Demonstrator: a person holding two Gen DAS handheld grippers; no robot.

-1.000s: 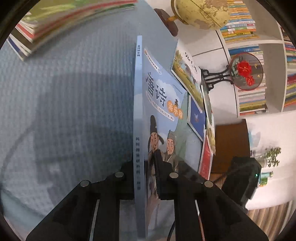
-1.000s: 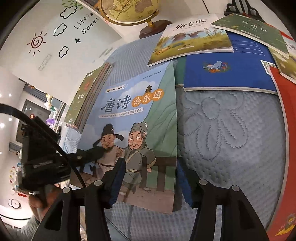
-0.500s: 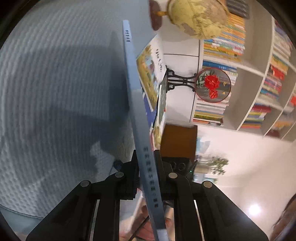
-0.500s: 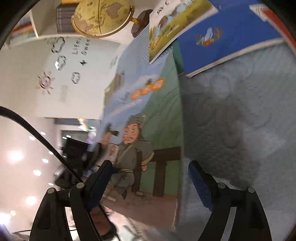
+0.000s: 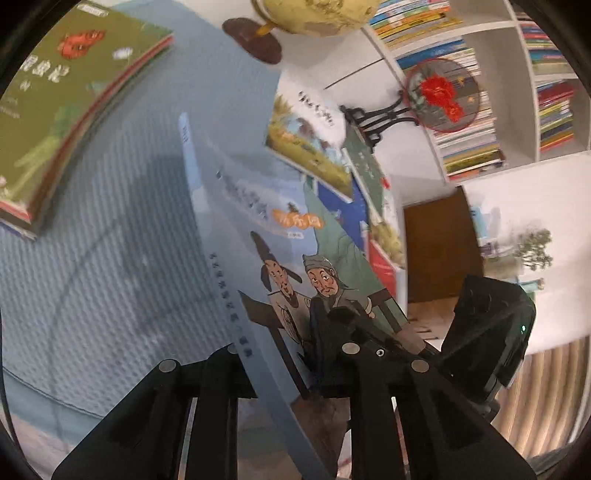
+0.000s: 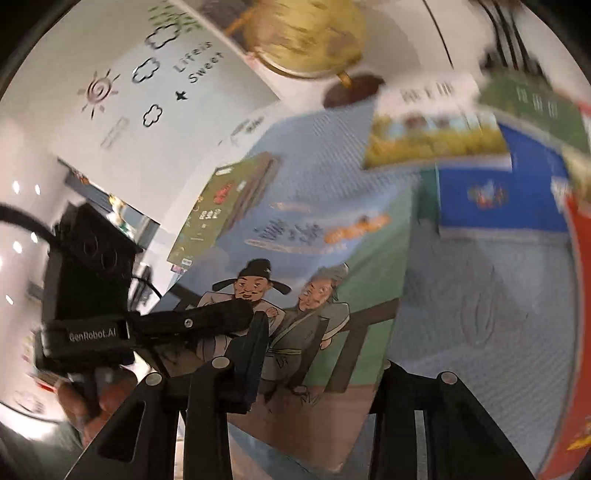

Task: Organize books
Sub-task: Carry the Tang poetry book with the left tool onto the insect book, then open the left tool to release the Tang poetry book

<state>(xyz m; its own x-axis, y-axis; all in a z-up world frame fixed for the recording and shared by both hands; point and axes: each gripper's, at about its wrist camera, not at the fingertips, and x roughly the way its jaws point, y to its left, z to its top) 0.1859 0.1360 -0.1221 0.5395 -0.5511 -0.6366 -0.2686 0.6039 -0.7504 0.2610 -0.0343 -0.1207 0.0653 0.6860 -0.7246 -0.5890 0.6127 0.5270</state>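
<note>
A: Blue-spined, that poetry book (image 5: 288, 266), and thin. The left gripper (image 5: 284, 354) has it pinched at its lower edge, near the spine, so the whole cover cantilevers out, lifted and tilted off the quilt (image 5: 110, 258).

B: And the right gripper (image 6: 317, 354)?

A: Spread wide, one finger (image 6: 255, 354) in front of the cover, the other (image 6: 388, 373) past the book's right edge. Whether either touches it, I cannot tell. I'd judge it carries nothing.

B: So one narrow pinch does all the work. What fails first?

A: The book could pivot in the pads and swing down, or slide out. A glossy cover held at one edge gives little grip, and the frames are blurred, which suggests quick motion.

B: Where would it land?

A: Right of the book lie loose ones: a yellow book (image 5: 306, 147) and a navy book (image 6: 502, 192), overlapping. A sagging corner could drag across them and scatter them.

B: And the stack (image 5: 66, 110)?

A: Left of the book, beyond it, apparently the goal. Come in too low and the leading edge catches the stack's side and shoves it, or buckles the cover.

B: The globe (image 5: 317, 14)?

A: Beyond the book; a wide swing could clip its base.
</note>
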